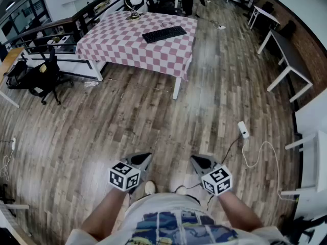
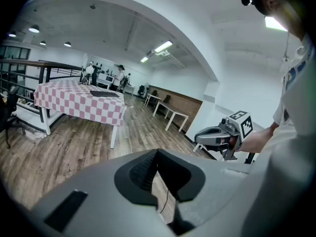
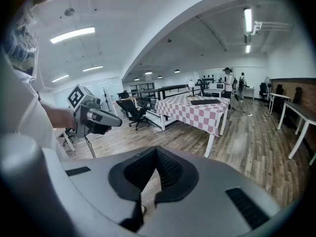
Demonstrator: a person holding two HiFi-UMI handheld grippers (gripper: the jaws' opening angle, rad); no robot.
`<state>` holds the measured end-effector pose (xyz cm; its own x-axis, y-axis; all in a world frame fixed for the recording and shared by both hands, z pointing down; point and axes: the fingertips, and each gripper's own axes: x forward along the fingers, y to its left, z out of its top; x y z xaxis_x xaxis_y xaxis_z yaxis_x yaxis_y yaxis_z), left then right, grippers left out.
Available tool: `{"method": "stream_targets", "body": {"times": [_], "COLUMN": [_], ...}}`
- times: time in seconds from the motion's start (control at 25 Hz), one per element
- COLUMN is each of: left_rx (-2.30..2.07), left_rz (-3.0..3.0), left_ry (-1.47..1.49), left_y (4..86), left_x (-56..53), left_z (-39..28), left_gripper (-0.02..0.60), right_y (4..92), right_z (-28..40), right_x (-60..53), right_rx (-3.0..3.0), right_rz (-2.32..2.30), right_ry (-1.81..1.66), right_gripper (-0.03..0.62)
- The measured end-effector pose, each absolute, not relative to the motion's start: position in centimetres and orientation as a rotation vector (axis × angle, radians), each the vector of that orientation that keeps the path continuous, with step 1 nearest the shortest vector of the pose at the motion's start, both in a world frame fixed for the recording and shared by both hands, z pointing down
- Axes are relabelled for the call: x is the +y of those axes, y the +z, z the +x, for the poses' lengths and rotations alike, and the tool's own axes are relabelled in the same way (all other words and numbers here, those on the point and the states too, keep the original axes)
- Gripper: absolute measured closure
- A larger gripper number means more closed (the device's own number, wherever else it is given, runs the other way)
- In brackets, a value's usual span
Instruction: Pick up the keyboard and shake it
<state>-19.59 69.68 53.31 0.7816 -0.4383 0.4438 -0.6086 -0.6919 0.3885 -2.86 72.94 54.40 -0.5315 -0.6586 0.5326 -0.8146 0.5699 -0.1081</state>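
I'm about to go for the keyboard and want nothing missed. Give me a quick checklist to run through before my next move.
1. Black rectangular keyboard lying on the red-and-white checked table: ok.
2. Keyboard within reach: not ok, the table stands well across the wooden floor.
3. Left claw empty: ok, shut on nothing.
4. Right claw empty: ok, shut on nothing.
5. Claws opened for grasping: not ok.
6. Walking path: ok, the white power strip lies off to the right.

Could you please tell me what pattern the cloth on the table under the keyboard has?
The tablecloth is red-and-white checked, clearest in the head view.
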Motion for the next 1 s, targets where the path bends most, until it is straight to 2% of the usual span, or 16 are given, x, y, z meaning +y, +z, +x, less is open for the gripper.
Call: {"method": "stream_targets", "body": {"times": [0.48, 0.72, 0.76, 0.8, 1.0], "left_rx": [-0.699, -0.727, -0.738, -0.747, -0.798], "left_rz": [2.465, 2.482, 2.479, 2.474, 2.435], "left_ry": [0.432, 0.416, 0.415, 0.412, 0.415], "left_y": [54.8, 54.8, 55.0, 55.1, 55.9], "left_x": [66.0, 61.6, 60.6, 59.5, 52.4], "left_z": [-25.6, -24.5, -24.2, -23.9, -20.9], "left_gripper": [0.578, 0.577, 0.577, 0.577, 0.575], "right_y": [55.4, 55.4, 55.6, 55.8, 56.8], "right_z": [-9.8, -6.7, -6.2, -5.8, -2.7], "right_x": [69.8, 65.7, 64.7, 63.5, 55.6], "right_rx": [-2.34, -2.295, -2.296, -2.302, -2.338], "right_rz": [1.237, 1.332, 1.33, 1.326, 1.269], "right_ry": [0.491, 0.543, 0.558, 0.566, 0.548], "right_gripper": [0.597, 0.587, 0.532, 0.517, 0.528]}}
